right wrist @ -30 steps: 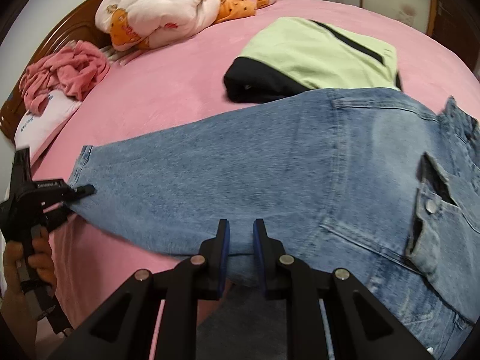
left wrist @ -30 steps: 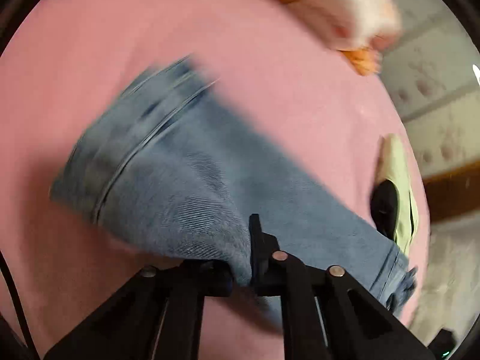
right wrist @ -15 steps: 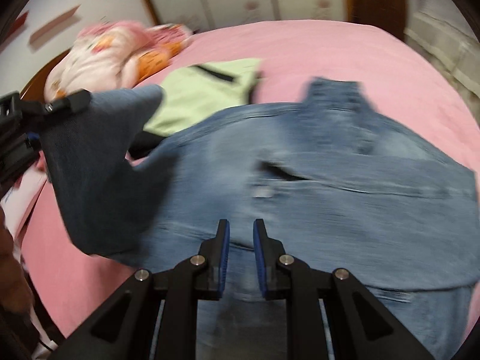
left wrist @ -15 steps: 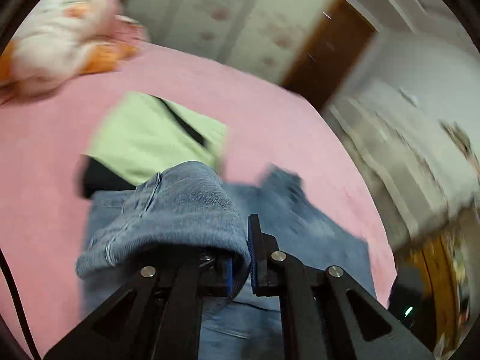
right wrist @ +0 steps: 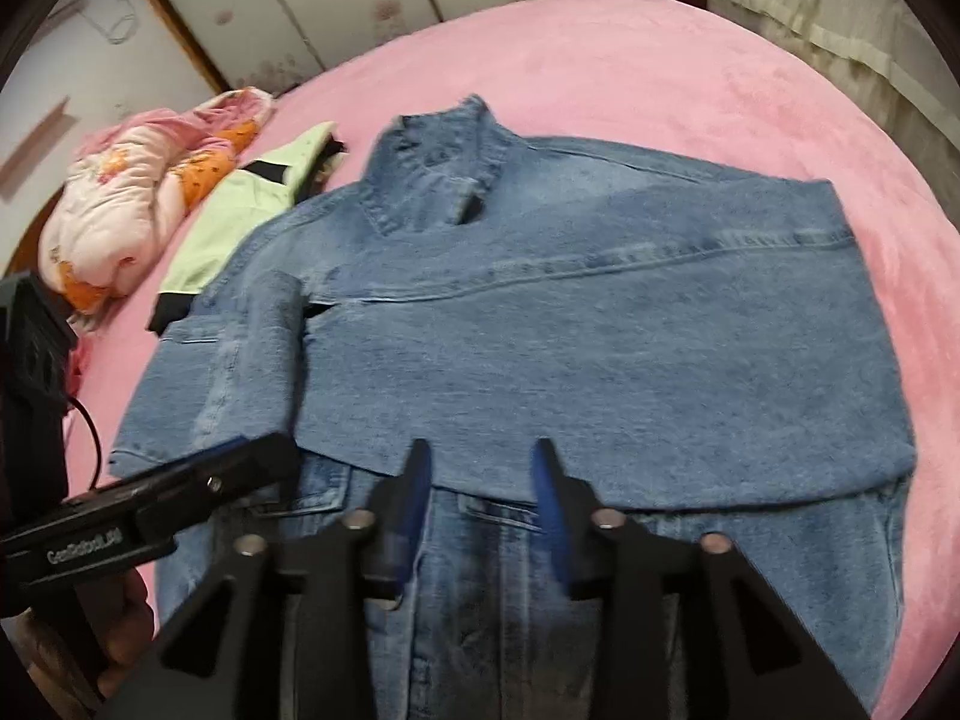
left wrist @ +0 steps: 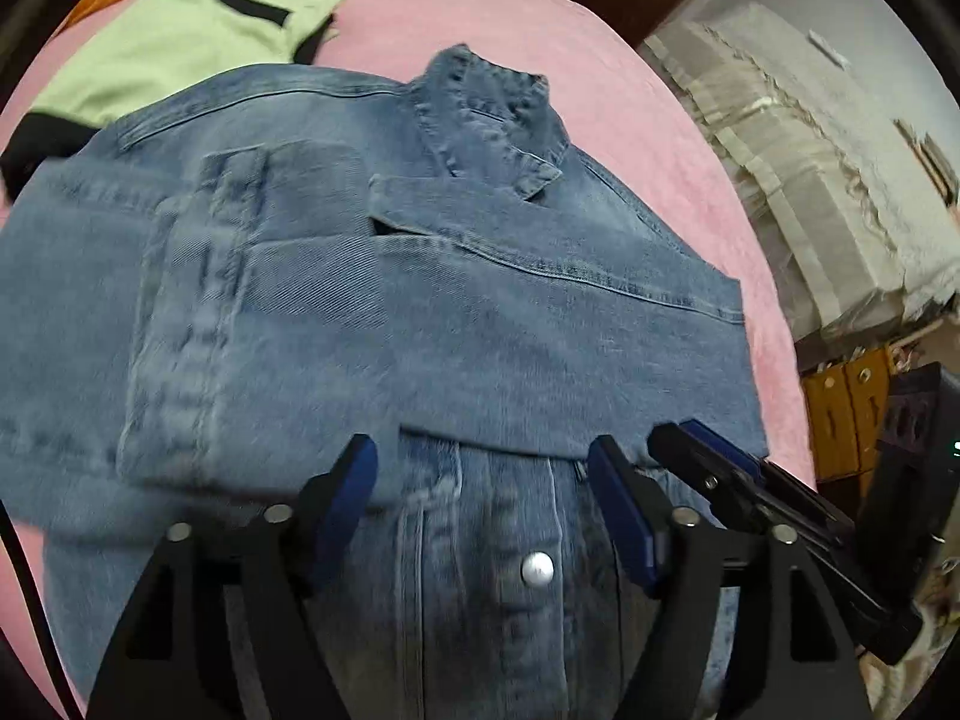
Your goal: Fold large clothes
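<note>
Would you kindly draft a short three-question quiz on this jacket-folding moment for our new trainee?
1. True or false: the left tongs are clamped on the denim jacket.
2. Multiple choice: what lies across the jacket's chest? A) both sleeves, folded inward B) the green top C) the pink quilt
3. Fill in: the jacket's collar points ____ from both pairs of tongs.

Key
1. False: both the left tongs and the right tongs stand open above the jacket's lower front, holding nothing.
2. A
3. away; the collar lies at the far end, on the pink bedspread.
</note>
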Action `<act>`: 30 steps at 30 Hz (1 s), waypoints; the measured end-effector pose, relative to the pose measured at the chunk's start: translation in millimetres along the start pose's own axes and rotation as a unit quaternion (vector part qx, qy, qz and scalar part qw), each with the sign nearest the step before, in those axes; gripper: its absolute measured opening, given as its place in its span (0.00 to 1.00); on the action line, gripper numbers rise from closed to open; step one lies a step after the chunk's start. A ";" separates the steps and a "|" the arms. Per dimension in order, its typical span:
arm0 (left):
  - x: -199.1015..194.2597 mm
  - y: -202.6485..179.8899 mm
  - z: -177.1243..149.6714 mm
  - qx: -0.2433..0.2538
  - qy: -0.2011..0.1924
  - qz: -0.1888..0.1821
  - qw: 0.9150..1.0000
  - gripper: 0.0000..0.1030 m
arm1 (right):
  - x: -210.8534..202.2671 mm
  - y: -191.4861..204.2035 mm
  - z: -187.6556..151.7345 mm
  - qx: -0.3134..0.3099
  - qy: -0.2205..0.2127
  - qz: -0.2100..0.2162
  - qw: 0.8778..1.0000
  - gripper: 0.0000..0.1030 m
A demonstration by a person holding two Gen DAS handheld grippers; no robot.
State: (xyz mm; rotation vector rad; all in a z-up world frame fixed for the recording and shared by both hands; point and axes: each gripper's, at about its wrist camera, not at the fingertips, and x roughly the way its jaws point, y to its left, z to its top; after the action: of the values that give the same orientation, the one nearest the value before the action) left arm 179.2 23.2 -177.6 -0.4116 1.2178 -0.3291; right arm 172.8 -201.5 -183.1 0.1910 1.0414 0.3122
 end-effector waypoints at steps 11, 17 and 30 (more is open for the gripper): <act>-89.9 59.7 -25.2 -0.059 -0.054 0.093 0.992 0.71 | 12.1 86.1 8.4 -0.156 -0.002 0.085 0.984 0.37; -116.0 105.9 -30.1 -0.106 -0.083 0.148 0.980 0.71 | 36.6 132.6 -6.1 -0.242 0.015 0.098 0.965 0.37; -117.8 151.4 -36.7 -0.148 -0.083 0.152 0.974 0.71 | 75.2 180.9 -37.5 -0.409 0.000 -0.001 0.913 0.37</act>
State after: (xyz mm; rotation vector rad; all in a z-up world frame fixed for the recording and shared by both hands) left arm 111.1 205.6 -161.8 -0.4899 1.1467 0.1519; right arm 145.8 -5.4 -208.4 -0.5671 0.8338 0.7192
